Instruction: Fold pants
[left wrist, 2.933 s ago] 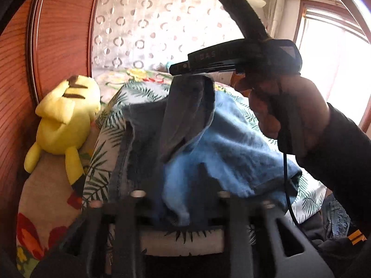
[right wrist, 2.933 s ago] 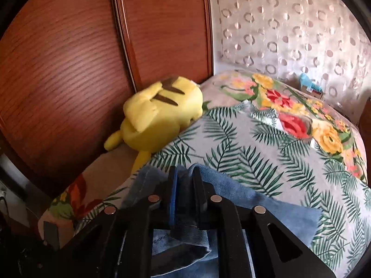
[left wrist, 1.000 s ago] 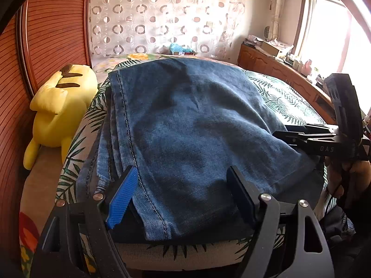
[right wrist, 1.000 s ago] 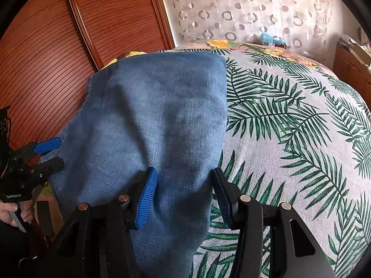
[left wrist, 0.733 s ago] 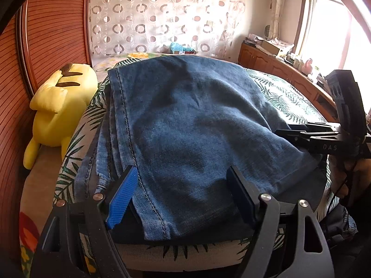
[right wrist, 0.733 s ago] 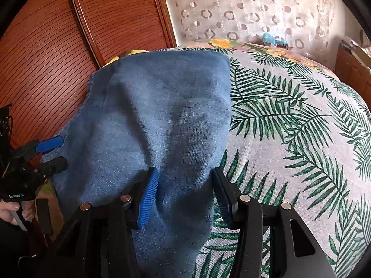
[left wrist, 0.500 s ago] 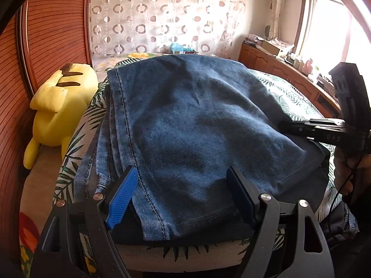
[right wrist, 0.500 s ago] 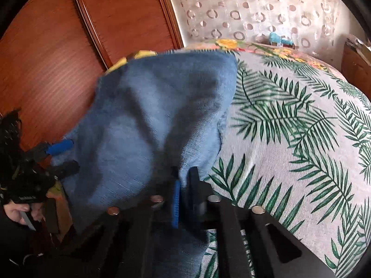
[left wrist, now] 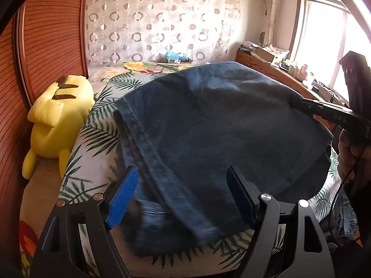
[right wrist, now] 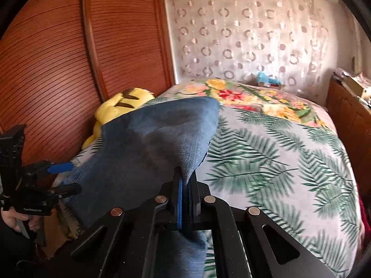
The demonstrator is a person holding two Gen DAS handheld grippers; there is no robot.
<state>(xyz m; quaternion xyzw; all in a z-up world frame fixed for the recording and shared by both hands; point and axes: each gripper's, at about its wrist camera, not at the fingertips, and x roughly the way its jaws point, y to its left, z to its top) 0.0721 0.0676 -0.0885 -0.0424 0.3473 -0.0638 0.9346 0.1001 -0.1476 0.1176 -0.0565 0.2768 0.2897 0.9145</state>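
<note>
Now the right gripper, open a second ago, is clamped on the jeans at their edge and has lifted it off the bed. The left gripper stays open over the near hem. A yellow plush toy lies beside the wooden wardrobe.

Strong daylight is admitted through the window, blown out to glare. Edges are bowed and vignetted by the fisheye; slight motion blur is seen.
</note>
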